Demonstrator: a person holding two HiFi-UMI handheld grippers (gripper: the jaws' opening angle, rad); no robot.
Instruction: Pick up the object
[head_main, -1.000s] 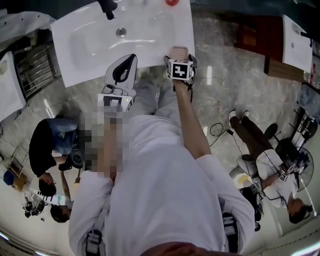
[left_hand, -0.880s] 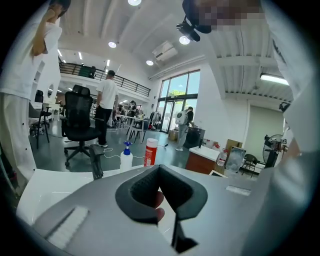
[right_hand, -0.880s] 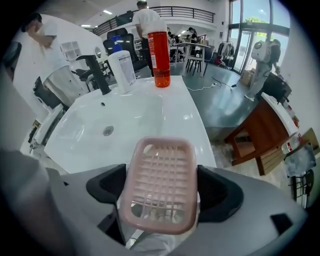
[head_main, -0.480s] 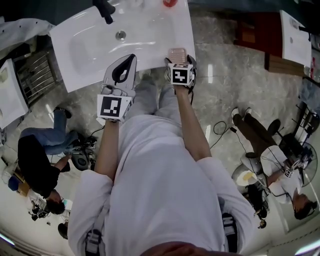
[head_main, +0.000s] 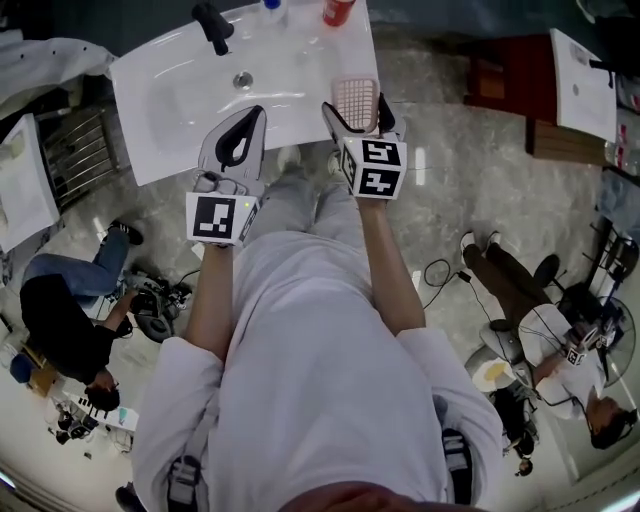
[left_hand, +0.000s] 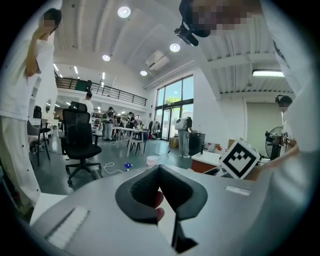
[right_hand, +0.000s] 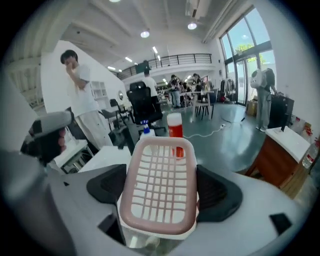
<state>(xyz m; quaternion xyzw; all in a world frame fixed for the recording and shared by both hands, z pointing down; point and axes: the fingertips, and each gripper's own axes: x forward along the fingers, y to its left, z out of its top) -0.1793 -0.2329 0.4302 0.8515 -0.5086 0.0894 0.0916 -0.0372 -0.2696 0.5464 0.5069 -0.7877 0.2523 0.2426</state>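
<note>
The object is a pink slotted soap dish (head_main: 355, 100) with a clear tray under it. My right gripper (head_main: 356, 112) is shut on it, its black pads (right_hand: 217, 192) pressing the dish's (right_hand: 160, 187) two long sides. The dish hangs in the air over the front edge of the white sink (head_main: 180, 90), tilted up. My left gripper (head_main: 252, 118) hovers to the left of it at the sink's front edge, jaws together and empty (left_hand: 160, 192). A finger shows through the gap behind its pads.
A black faucet (head_main: 213, 22), a red bottle (head_main: 338, 10) and a blue-capped bottle (head_main: 270, 6) stand at the back of the sink. The floor around is grey stone. Several people and office chairs are some way off on both sides.
My right gripper has lifted the pink soap dish off the sink's front edge and tilted it up toward the head camera. The left gripper has barely moved.
</note>
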